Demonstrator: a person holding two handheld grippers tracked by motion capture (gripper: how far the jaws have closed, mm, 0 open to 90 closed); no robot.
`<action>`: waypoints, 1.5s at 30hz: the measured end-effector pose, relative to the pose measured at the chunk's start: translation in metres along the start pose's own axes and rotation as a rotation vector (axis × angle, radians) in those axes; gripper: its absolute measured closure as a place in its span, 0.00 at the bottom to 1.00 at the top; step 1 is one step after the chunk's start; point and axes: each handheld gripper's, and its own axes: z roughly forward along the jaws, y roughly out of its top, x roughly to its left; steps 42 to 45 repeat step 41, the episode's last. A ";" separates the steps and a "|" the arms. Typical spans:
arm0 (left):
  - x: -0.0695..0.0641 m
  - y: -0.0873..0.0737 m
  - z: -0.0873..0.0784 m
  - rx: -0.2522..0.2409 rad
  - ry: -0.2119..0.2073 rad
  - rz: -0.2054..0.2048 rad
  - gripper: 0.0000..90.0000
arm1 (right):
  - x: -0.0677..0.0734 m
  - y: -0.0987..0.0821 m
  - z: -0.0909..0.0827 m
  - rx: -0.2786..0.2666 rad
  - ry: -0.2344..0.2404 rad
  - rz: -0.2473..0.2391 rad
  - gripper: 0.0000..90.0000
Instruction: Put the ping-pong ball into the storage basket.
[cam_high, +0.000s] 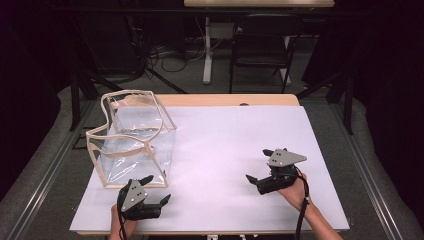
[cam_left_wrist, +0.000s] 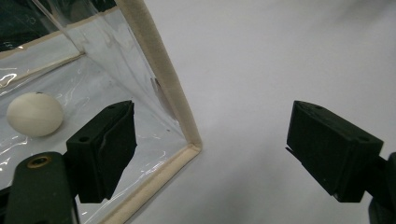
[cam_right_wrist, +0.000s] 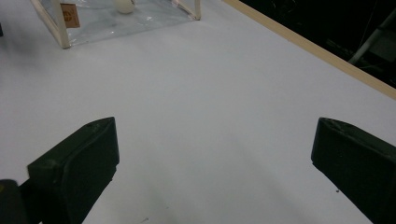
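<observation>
A clear plastic bag (cam_high: 132, 137) with cream trim stands at the left of the high view; a small white ball (cam_left_wrist: 35, 114) lies inside it. The flimsy bag could likely tip or slide if nudged. The left gripper (cam_high: 150, 192), at lower left beside the bag's corner, is spread wide and empty; the right gripper (cam_high: 261, 166), at lower right, likewise.
</observation>
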 end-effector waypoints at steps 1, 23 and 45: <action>0.000 0.000 0.000 0.000 0.000 0.000 0.18 | 0.000 -0.004 0.000 0.006 0.000 0.001 0.01; 0.000 0.000 0.000 -0.003 -0.001 0.001 0.18 | 0.009 -0.051 -0.013 0.000 -0.037 0.008 0.01; -0.001 0.001 0.001 0.007 -0.003 0.008 0.18 | 0.012 -0.063 -0.014 0.004 -0.041 0.029 0.02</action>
